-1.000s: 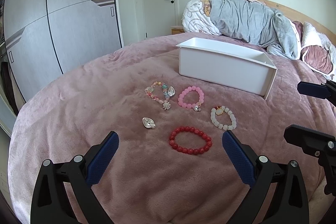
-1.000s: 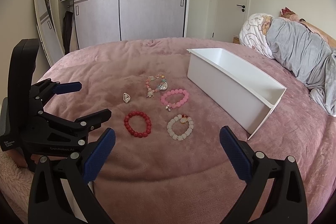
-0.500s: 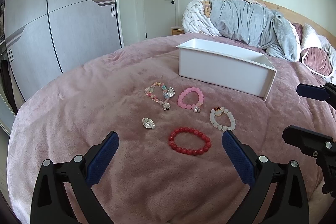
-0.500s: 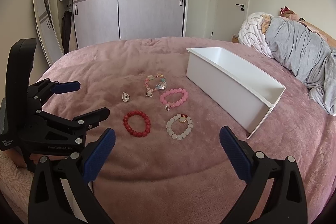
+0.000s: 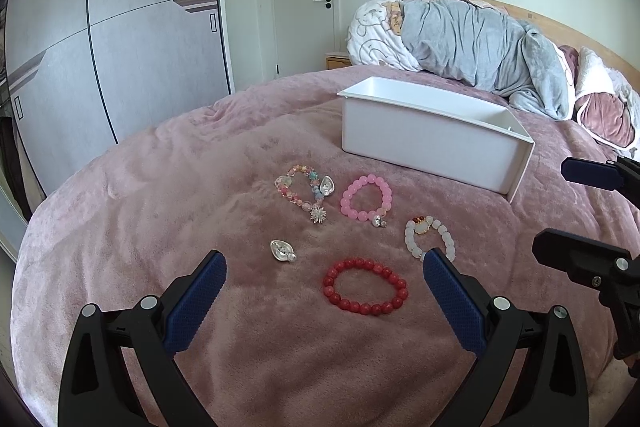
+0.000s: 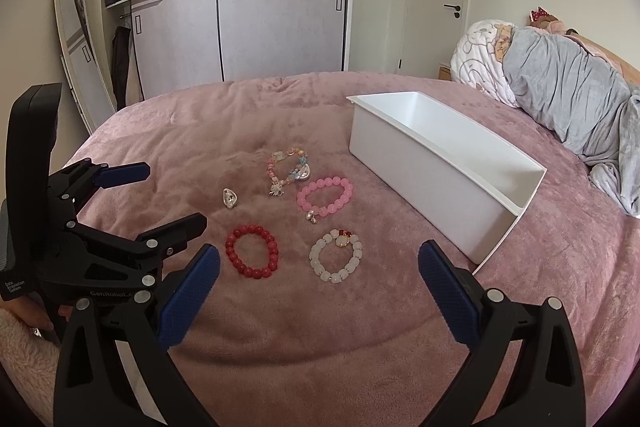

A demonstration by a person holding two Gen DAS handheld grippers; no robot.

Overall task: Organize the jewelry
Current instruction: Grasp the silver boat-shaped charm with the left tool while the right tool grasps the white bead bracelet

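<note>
Several pieces of jewelry lie on a pink blanket: a red bead bracelet [image 5: 366, 286] [image 6: 252, 251], a white bead bracelet [image 5: 430, 238] [image 6: 336, 255], a pink bead bracelet [image 5: 366, 197] [image 6: 325, 197], a multicolour charm bracelet [image 5: 305, 188] [image 6: 289, 167] and a small silver piece [image 5: 282, 251] [image 6: 230, 196]. A white open bin [image 5: 434, 136] [image 6: 444, 163] stands behind them. My left gripper [image 5: 324, 301] is open, just short of the red bracelet. My right gripper [image 6: 319, 291] is open, just short of the white bracelet.
The pink blanket [image 5: 160, 187] covers a bed. A grey duvet heap [image 5: 480, 43] and pillows lie at the far right. Wardrobe doors [image 6: 248, 7] and a leaning mirror [image 6: 76, 39] stand beyond the bed's edge. The left gripper's body [image 6: 80, 239] shows at left in the right wrist view.
Both grippers have drifted very slightly; the jewelry sits a touch lower and nearer in the views. Nothing was grasped or moved.
</note>
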